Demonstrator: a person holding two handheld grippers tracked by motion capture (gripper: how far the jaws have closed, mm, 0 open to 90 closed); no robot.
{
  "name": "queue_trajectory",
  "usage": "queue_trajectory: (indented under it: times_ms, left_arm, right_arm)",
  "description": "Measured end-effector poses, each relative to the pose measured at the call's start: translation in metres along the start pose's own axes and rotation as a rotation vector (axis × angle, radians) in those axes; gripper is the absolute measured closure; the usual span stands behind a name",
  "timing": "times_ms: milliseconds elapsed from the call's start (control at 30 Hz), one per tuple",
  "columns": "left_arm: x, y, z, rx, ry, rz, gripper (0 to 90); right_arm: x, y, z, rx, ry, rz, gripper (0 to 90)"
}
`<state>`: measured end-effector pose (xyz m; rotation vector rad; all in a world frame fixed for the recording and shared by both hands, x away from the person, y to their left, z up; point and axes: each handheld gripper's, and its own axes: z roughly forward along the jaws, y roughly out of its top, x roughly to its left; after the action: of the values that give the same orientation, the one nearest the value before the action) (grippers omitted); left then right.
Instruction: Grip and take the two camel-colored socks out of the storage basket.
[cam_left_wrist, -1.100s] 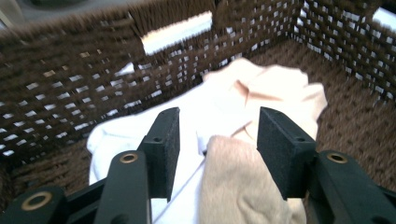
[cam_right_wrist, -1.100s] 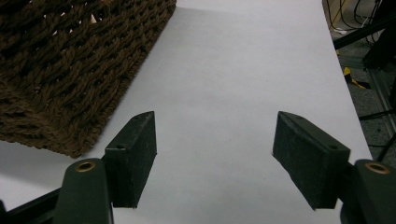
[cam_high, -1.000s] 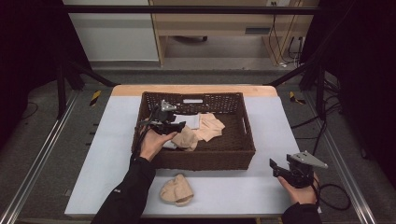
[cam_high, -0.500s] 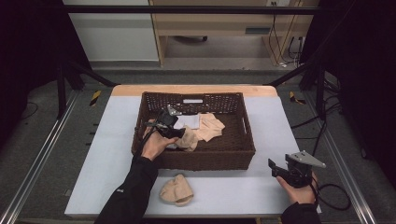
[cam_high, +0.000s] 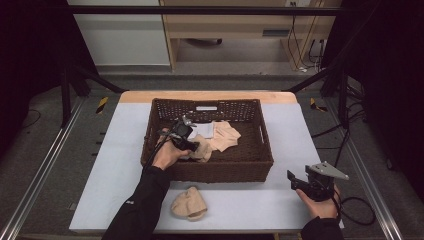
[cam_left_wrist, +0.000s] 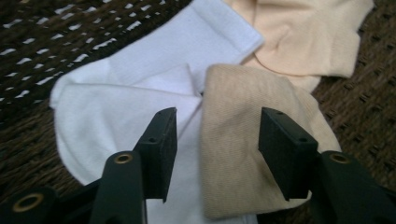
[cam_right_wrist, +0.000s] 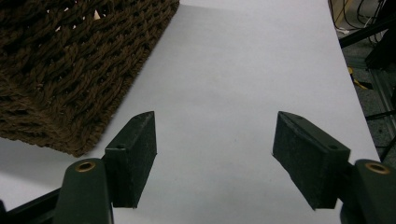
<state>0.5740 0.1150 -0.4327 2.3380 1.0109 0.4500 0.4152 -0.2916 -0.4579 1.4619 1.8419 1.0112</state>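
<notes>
While my left gripper (cam_left_wrist: 217, 144) hangs open straddling the tan sock (cam_left_wrist: 243, 154), its long axis seemingly running between the jaws, my open right gripper (cam_right_wrist: 215, 154) idles well apart.

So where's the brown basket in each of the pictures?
High view: the brown basket sits mid-table, with the left gripper inside it.
Left gripper view: its woven floor lies under the socks, around the picture's edges.
Right gripper view: one basket corner is at the upper left, on the white table.
Shared landmark: the dark brown weave of the basket.
</notes>
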Motion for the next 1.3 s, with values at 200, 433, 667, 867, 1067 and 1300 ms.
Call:
queue_trajectory:
  times_ms: [200,433,667,867,1067,1300]
  left_arm:
    - [0.001,-0.001,0.002,0.055,-0.012,-0.032,64.2]
    - [0.000,0.000,0.000,0.074,-0.039,-0.051,85.0]
    - [0.000,0.003,-0.010,-0.026,-0.045,-0.056,86.2]
    - [0.004,0.001,-0.027,-0.190,-0.038,-0.077,86.3]
    - [0.004,-0.001,-0.038,-0.309,-0.043,-0.096,86.4]
    - [0.008,0.000,-0.058,-0.456,-0.065,-0.138,86.4]
  right_arm:
    - [0.000,0.000,0.000,0.001,0.001,0.000,30.4]
    - [0.000,0.000,0.000,-0.001,-0.001,0.000,30.6]
    - [-0.001,0.000,-0.001,-0.005,-0.002,-0.002,30.7]
    - [-0.002,0.000,-0.002,-0.008,-0.005,0.005,30.7]
    - [-0.002,0.000,-0.003,-0.017,-0.008,0.004,30.8]
    - [-0.005,0.000,-0.005,-0.021,-0.013,0.013,30.8]
